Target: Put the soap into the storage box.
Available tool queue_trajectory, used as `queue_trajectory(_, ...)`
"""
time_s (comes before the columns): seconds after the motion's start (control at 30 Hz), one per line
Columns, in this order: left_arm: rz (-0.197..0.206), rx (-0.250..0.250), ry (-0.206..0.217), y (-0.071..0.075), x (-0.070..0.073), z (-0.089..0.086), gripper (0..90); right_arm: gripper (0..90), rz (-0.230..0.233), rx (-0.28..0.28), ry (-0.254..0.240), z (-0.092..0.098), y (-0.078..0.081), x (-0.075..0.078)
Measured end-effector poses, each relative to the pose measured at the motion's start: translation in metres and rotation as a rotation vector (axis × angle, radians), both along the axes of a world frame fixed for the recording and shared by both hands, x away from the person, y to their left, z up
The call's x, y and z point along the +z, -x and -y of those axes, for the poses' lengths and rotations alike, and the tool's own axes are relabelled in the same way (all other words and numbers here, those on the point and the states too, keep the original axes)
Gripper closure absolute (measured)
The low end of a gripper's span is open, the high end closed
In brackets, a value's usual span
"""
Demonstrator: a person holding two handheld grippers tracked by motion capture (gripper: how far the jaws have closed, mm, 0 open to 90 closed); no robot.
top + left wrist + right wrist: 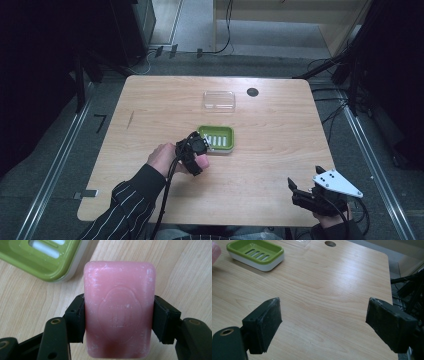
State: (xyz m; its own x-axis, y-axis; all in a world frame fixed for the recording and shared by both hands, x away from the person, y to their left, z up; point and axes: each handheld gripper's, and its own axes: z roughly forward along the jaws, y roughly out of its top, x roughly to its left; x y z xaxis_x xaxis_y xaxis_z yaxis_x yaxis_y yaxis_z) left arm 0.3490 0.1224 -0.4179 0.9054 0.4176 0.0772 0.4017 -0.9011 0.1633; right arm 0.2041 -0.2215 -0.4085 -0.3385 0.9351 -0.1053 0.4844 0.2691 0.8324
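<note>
**Soap held beside its dish**

While the left gripper [119, 322] clamps the pink soap bar [119, 307] across its sides, the green soap dish [47, 258] sits just beyond the fingertips: carry level, lower flat. Clear lid [219, 100] lies well beyond, unobstructing. Right gripper [323, 325] idles, jaws apart, empty.

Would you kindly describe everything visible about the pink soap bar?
The pink soap bar is a rounded rectangle with an oval embossed stamp and whitish scuffs on its waxy face. The left gripper clamps its two long sides and holds it over the wooden table, just beside the green soap dish, not yet in it.
</note>
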Motion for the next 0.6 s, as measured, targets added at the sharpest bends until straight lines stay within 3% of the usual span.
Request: queue_trajectory(0.6,0.019,-0.072,0.018,-0.014,0.014,0.012,38.9,13.5,-0.001,0.002,0.002,0.0,0.0,0.0)
